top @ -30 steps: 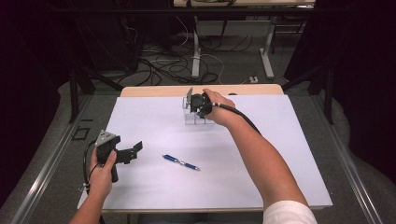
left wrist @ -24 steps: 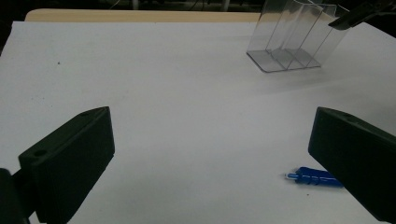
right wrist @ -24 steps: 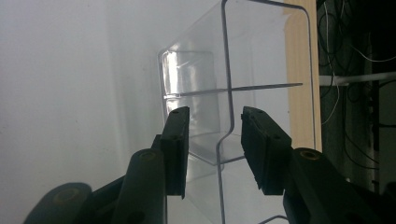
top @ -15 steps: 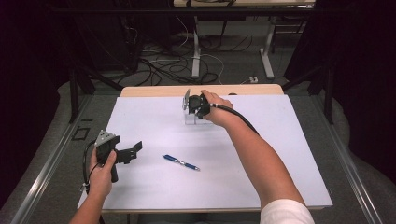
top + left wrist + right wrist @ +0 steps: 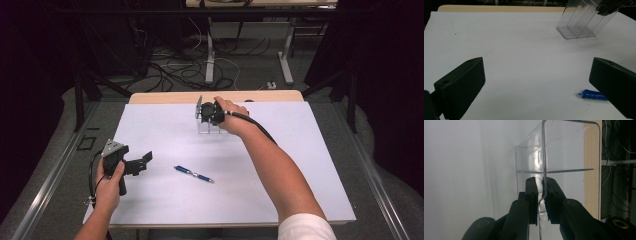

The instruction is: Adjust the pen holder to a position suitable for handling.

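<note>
At the far side of the counter (image 5: 300,165), the right gripper (image 5: 204,113) has a wall of the clear plastic holder (image 5: 564,157) between its jaws; they have just been closing, and in the right gripper view the thin clear wall stands in the narrow gap between the two black pads, which look to be pinching it. The holder stands upright on the white sheet directly under and ahead of this gripper, its compartments open at the top. Nearer the person, the left gripper (image 5: 134,164) is released, its jaws spread wide with nothing between them, hovering low over the sheet. A blue pen (image 5: 193,174) lies flat on the counter just ahead of the left gripper and off to its right-hand jaw, well apart from the holder, which shows farther off beyond that same jaw in the left gripper view.
</note>
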Demonstrator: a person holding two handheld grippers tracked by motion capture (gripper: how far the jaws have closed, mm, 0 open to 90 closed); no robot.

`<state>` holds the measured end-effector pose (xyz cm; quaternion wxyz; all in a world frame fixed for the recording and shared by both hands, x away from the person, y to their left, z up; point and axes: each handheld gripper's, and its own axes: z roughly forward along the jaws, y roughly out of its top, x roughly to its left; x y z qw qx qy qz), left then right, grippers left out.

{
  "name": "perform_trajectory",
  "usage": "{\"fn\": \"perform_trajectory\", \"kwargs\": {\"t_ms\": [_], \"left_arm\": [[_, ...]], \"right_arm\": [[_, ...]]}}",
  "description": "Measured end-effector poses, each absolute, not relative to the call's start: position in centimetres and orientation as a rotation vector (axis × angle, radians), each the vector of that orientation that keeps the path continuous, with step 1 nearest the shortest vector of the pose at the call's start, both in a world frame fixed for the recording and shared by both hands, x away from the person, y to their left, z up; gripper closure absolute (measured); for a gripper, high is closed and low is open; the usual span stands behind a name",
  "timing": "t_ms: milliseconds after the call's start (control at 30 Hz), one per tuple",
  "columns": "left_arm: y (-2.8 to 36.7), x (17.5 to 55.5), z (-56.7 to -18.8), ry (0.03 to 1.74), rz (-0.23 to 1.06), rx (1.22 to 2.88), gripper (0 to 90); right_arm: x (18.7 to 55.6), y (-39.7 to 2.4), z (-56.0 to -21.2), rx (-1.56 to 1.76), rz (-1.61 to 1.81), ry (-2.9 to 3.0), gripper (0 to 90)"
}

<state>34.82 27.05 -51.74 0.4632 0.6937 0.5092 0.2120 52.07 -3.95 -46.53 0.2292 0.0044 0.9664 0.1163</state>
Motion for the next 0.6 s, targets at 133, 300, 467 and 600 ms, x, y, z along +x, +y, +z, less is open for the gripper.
{"fn": "perform_trajectory", "kwargs": {"t_ms": [133, 300, 467, 600], "left_arm": [[27.05, 34.84, -51.74, 1.252, 0.522, 1.704, 0.4], [27.09, 34.86, -51.73, 1.252, 0.526, 1.706, 0.4], [27.06, 34.87, -51.73, 1.255, 0.526, 1.696, 0.4], [27.03, 34.86, -51.71, 1.254, 0.526, 1.697, 0.4]], "right_arm": [[51.97, -3.95, -46.40, -0.002, 0.323, 2.688, 84.3], [51.67, -3.93, -46.34, -0.003, 0.311, 2.707, 85.5], [51.39, -3.84, -46.43, -0.025, 0.311, 2.719, 86.8], [51.09, -3.72, -46.46, -0.054, 0.282, 2.719, 88.7]]}}
